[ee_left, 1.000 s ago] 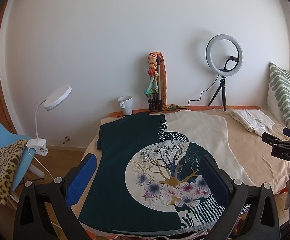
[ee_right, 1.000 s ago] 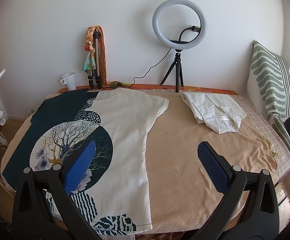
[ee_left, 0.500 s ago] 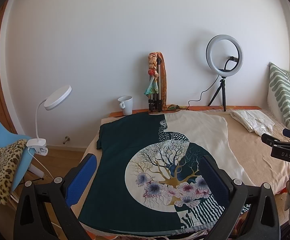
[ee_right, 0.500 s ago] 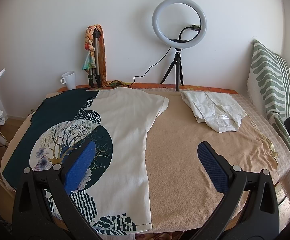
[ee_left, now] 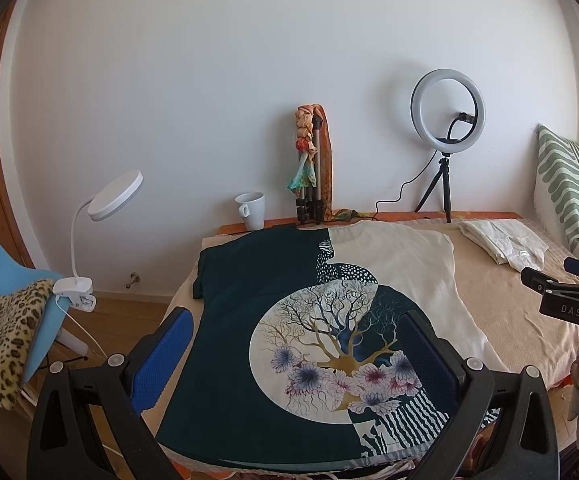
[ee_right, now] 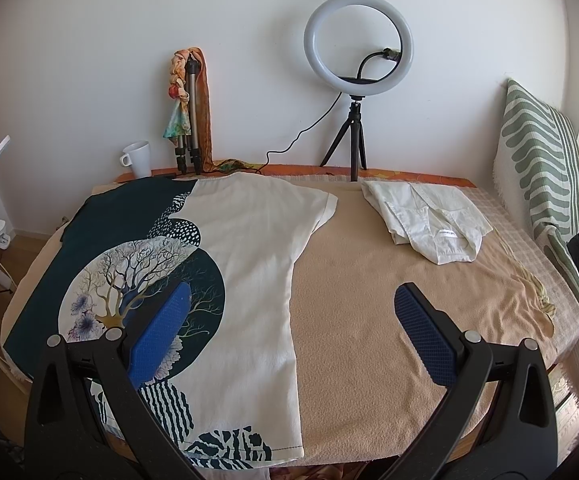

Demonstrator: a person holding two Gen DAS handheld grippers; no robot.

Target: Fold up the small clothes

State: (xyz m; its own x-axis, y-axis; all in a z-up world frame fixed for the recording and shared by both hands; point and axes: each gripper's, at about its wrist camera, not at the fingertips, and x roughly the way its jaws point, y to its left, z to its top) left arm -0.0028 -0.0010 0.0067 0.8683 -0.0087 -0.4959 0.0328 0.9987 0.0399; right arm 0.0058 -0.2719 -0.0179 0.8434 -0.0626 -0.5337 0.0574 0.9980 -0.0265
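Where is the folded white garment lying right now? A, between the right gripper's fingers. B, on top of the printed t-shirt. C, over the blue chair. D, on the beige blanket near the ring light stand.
D: the folded white garment lies on the beige blanket just in front of the ring light stand, apart from the printed t-shirt, and the right gripper is open and holds nothing.

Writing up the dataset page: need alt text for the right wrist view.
A printed T-shirt lies flat on a tan blanket, with the open right gripper hovering over its right edge. Behind it are a folded white garment, a ring light and a mug.
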